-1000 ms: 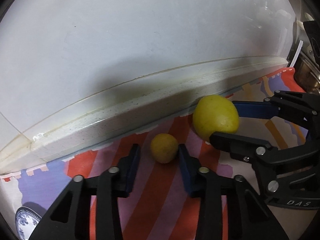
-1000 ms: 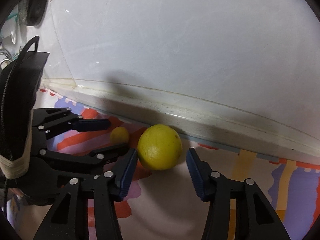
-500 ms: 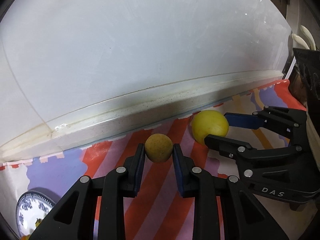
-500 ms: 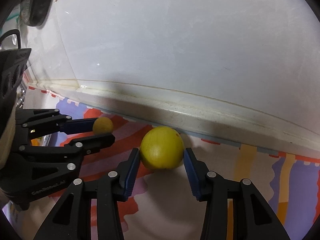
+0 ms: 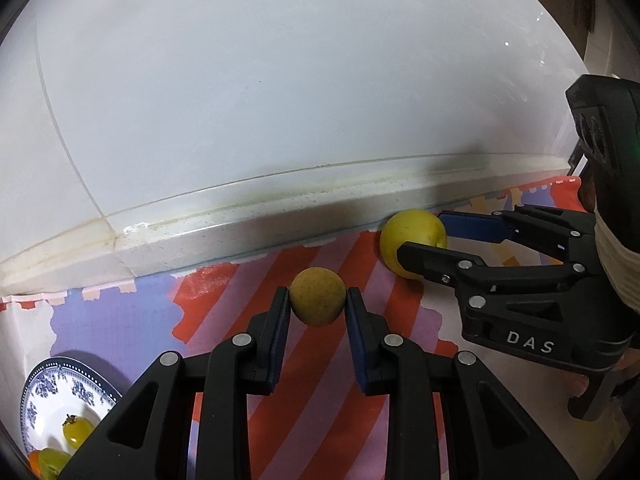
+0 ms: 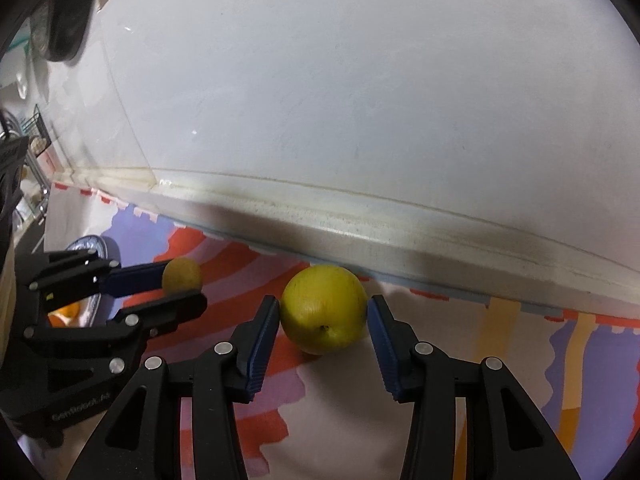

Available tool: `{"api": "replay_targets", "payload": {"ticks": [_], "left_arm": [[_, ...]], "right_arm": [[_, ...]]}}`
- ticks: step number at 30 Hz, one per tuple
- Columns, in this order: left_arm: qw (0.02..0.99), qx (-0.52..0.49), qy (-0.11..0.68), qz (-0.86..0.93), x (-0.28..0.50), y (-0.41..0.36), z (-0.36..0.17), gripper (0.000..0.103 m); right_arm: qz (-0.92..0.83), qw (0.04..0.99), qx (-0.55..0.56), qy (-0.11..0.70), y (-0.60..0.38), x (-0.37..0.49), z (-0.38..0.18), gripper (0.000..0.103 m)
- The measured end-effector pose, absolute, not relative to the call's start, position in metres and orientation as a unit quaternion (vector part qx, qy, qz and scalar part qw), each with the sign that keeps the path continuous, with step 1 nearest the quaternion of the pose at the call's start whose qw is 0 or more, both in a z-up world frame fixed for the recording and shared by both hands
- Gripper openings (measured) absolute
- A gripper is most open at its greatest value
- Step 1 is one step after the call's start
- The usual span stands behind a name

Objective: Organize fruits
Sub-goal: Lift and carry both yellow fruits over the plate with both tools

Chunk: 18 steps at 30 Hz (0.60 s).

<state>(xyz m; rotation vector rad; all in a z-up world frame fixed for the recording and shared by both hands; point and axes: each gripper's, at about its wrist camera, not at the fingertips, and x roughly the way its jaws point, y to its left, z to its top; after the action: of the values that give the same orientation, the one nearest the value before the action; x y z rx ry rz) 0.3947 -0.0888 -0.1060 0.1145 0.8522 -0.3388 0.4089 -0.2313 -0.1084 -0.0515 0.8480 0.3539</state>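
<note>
1. L gripper [image 5: 318,306] is clenched on the small brownish-yellow fruit [image 5: 317,296], pads pressing both its sides. The fruit looks held just clear of the striped mat [image 5: 304,364], out from the wall ledge [image 5: 248,228].
2. R gripper [image 6: 323,314] is clamped on the big yellow fruit [image 6: 323,308], both pads touching its sides. That fruit is at the mat's back edge, right by the ledge; whether it's off the mat I can't tell.
3. To do this step well, I'd say: keep both grips firm w/o crushing, lift straight up before swinging over, and keep the two grippers apart, since they're near each other.
4. Carry the small one first toward the plate; round fruit can roll, so set it low, then let go.
5. Blue-patterned plate [image 5: 44,388] sits at the mat's near-left corner. It holds a yellow cherry tomato [image 5: 77,431], a greenish fruit [image 5: 54,462] and something orange at the frame edge, too cut off to name.
</note>
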Motion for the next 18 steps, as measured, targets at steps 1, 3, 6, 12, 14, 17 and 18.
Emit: {"api": "replay_targets", "payload": {"ticks": [1,3,6,12,14,17,18], "left_arm": [[0.896,0.054,0.411,-0.162,0.395,-0.088,-0.106,0.028],[0.896,0.051,0.411,-0.160,0.396,-0.086,-0.105,0.028],[0.897,0.047,0.410,-0.158,0.396,-0.081,-0.104,0.028],[0.899,0.046,0.408,-0.155,0.394,-0.076,-0.102,0.028],[0.900,0.047,0.407,-0.152,0.393,-0.074,-0.101,0.028],[0.901,0.044,0.406,-0.150,0.390,-0.074,-0.101,0.028],[0.901,0.044,0.405,-0.149,0.390,-0.076,-0.102,0.028]], "right_arm": [[0.170,0.896,-0.025,0.410,-0.231,0.410,-0.108,0.046],[0.169,0.895,-0.022,0.412,-0.230,0.413,-0.108,0.047],[0.172,0.890,-0.013,0.422,-0.230,0.417,-0.109,0.049],[0.177,0.884,-0.010,0.433,-0.225,0.418,-0.119,0.050],[0.172,0.886,-0.015,0.429,-0.224,0.415,-0.119,0.050],[0.170,0.887,-0.022,0.428,-0.221,0.411,-0.118,0.050],[0.169,0.888,-0.023,0.428,-0.220,0.410,-0.118,0.050]]}}
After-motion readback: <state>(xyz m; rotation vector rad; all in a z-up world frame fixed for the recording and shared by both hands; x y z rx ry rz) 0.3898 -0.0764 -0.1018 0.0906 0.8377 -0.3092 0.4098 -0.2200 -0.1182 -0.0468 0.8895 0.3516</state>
